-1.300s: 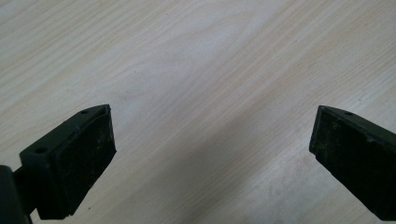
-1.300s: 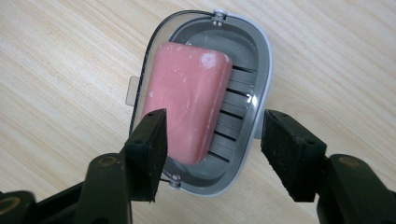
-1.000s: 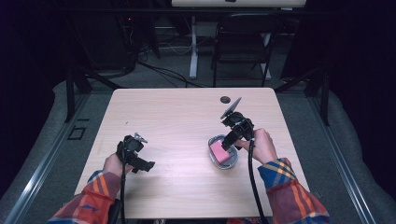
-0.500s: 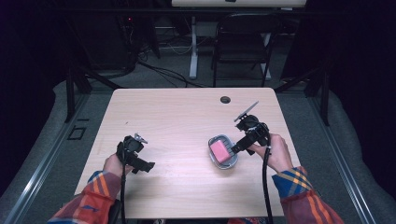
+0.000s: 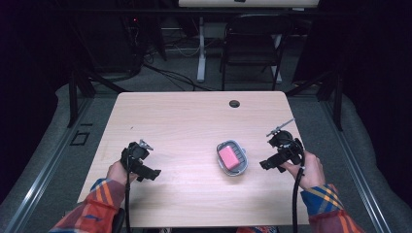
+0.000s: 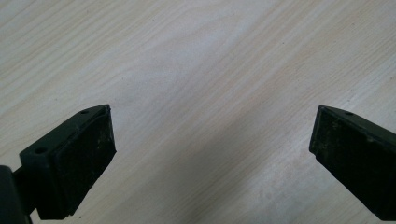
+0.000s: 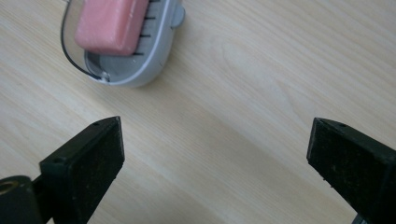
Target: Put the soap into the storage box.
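Wooden table [image 5: 194, 121], pink soap [image 5: 228, 157] in dish [image 5: 241, 167], right hand-held gripper [image 7: 215, 154] opening, empty

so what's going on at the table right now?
A person sits at a wooden table with tongs in each hand. A pink soap bar lies in a grey soap dish near the right tongs, whose jaws have just been opening; they now stand wide with nothing between them, clear of the dish. The left tongs are open too, over bare wood on the other side.
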The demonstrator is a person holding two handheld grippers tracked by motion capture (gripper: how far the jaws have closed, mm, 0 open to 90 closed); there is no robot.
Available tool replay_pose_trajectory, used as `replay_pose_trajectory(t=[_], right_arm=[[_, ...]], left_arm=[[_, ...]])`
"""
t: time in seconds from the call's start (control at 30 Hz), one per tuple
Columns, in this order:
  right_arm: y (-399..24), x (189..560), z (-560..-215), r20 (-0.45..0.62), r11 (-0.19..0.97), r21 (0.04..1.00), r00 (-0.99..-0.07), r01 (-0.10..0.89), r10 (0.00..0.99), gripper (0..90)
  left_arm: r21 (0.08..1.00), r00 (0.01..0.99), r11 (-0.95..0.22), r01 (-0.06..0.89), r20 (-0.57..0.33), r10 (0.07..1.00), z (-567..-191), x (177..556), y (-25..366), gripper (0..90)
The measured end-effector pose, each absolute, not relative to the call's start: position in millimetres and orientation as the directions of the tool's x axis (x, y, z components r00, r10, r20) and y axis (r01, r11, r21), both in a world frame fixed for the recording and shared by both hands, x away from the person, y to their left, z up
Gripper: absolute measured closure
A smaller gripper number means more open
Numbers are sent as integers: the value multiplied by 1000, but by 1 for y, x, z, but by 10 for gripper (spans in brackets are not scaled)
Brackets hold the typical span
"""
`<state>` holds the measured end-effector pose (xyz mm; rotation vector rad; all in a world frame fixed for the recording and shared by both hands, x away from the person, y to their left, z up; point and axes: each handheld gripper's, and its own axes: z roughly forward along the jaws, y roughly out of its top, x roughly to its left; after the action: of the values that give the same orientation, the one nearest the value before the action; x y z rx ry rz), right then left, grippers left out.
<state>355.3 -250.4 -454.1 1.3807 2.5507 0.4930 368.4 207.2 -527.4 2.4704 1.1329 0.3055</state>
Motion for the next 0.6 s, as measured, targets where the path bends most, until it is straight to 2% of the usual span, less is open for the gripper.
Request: replay_pose_trajectory(t=[0.27, 0.6], right_arm=[[-278, 336, -482, -19, 484, 384, -517, 786, 856, 20], [-286, 325, -511, 22, 499, 305, -530, 811, 848, 0]], left_arm=[[443, 649, -592, 673, 30, 761, -528, 367, 208, 2], [423, 696, -635, 646, 17, 718, -531, 371, 200, 1]])
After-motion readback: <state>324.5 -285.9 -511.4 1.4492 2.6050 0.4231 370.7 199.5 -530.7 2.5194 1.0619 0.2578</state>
